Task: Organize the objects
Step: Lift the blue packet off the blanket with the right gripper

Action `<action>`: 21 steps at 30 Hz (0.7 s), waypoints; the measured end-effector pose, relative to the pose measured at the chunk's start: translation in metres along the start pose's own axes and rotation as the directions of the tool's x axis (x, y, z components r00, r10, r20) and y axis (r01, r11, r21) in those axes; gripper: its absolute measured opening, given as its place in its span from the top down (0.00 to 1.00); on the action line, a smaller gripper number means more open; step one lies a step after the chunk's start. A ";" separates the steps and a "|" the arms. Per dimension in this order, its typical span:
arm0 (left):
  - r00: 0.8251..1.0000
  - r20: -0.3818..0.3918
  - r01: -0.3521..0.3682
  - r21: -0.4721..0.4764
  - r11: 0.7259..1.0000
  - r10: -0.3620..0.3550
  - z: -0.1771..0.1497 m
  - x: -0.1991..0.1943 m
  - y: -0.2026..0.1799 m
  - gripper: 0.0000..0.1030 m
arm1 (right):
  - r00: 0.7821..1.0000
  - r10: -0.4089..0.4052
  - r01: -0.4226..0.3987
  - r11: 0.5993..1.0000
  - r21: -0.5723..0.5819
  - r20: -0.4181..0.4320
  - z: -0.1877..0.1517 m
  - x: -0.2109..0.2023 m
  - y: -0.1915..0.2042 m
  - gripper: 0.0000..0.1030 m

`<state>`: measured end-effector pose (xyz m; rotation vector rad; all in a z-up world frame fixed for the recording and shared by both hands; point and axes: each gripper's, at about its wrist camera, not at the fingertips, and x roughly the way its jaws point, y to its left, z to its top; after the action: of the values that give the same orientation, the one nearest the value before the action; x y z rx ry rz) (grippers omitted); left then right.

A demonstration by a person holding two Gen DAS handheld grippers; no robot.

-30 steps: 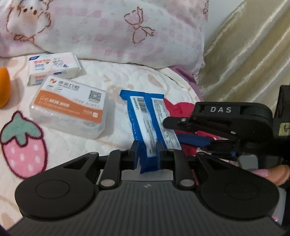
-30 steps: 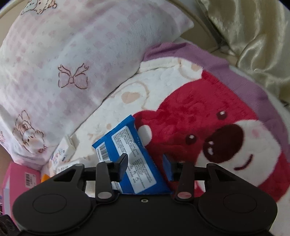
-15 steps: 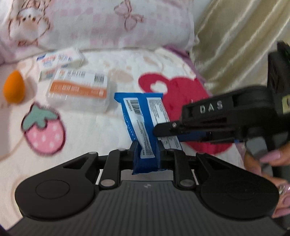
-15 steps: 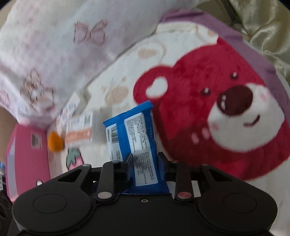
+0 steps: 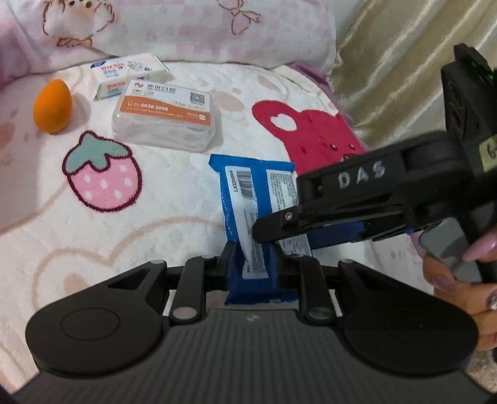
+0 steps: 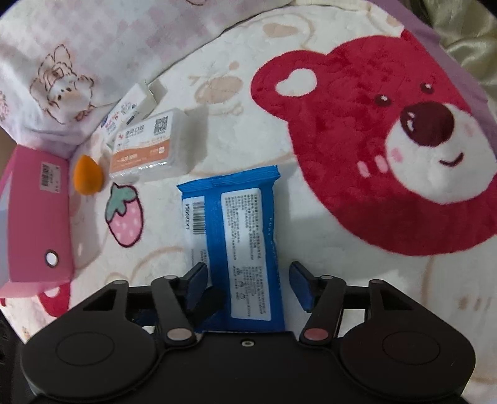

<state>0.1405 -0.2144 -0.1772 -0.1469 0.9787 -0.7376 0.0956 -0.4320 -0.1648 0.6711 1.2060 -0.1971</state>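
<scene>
A blue packet (image 5: 245, 192) with white printed labels is just over the white blanket, its near end pinched in my left gripper (image 5: 253, 261), which is shut on it. From the right, my right gripper (image 5: 279, 227) reaches across the packet's right side, a person's hand (image 5: 459, 279) on its handle. In the right wrist view the blue packet (image 6: 242, 223) lies lengthwise between the jaws of my right gripper (image 6: 248, 276). Those jaws are opening, and both pads stand off the packet's edges.
Farther back left sit a clear box with an orange label (image 5: 164, 116), a white carton (image 5: 127, 73) and an orange egg-shaped sponge (image 5: 52, 105). A pink box (image 6: 34, 217) stands at the left edge. A pillow (image 5: 186, 28) and a gold curtain (image 5: 403, 62) close the back.
My right gripper was shut on the packet and its jaws have now spread off it. Both grippers and the packet have shifted away from the pillow; the orange sponge and pink box have come into view.
</scene>
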 end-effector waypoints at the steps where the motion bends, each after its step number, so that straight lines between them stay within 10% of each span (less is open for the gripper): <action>1: 1.000 0.016 -0.002 0.006 1.000 0.002 -0.001 0.000 0.000 0.80 | 1.000 0.014 -0.014 1.000 0.019 -0.005 0.002 0.001 -0.004 0.36; 21: 0.995 0.063 0.078 -0.092 0.993 -0.072 -0.014 0.000 0.017 0.81 | 0.999 -0.041 0.039 0.996 -0.080 -0.020 0.006 0.017 0.017 0.32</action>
<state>0.1380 -0.1987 -0.1929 -0.2874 0.9557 -0.7519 0.1145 -0.4185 -0.1731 0.5815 1.2420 -0.1747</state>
